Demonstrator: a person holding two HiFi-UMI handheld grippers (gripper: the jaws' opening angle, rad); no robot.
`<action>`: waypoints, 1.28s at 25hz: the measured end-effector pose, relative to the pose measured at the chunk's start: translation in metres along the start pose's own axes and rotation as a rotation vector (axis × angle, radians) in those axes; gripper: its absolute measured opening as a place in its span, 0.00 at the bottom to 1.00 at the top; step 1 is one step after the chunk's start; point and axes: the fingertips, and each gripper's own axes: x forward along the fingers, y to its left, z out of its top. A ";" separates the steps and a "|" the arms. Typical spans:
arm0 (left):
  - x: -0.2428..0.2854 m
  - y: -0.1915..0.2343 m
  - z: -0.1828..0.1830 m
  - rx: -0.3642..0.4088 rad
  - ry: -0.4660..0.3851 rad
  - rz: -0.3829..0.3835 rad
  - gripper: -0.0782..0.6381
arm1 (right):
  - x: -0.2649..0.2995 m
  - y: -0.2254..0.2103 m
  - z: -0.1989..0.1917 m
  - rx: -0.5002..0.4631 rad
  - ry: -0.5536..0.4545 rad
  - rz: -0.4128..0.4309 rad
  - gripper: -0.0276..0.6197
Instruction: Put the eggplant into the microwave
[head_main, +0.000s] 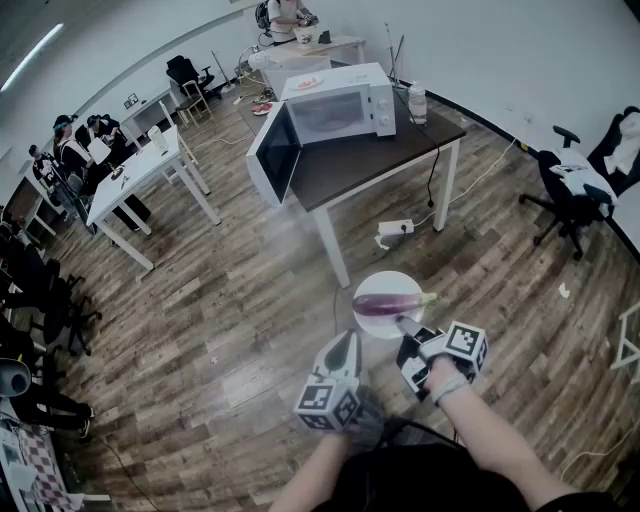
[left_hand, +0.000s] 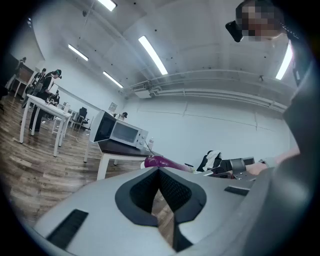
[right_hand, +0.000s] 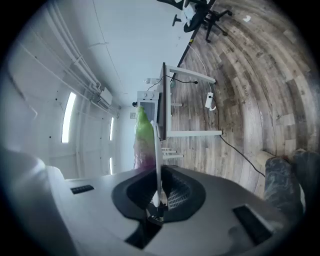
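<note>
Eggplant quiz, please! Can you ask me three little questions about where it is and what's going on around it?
1. True or false: the door of the microwave stands open.
2. What does the eggplant lie on? A) the floor B) a plate C) the table
3. Fill in: the fingers of the right gripper pinch the rim of the ____.
Key: 1 true; 2 B; 3 plate.
</note>
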 end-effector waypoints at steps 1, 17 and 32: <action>0.000 -0.001 -0.001 0.001 0.001 0.000 0.11 | 0.000 -0.001 0.001 -0.001 0.001 -0.001 0.07; 0.064 0.029 0.018 0.037 0.024 -0.043 0.11 | 0.050 0.005 0.036 -0.019 -0.006 0.000 0.07; 0.162 0.077 0.057 0.110 0.039 -0.146 0.11 | 0.150 0.042 0.089 0.002 -0.057 0.050 0.07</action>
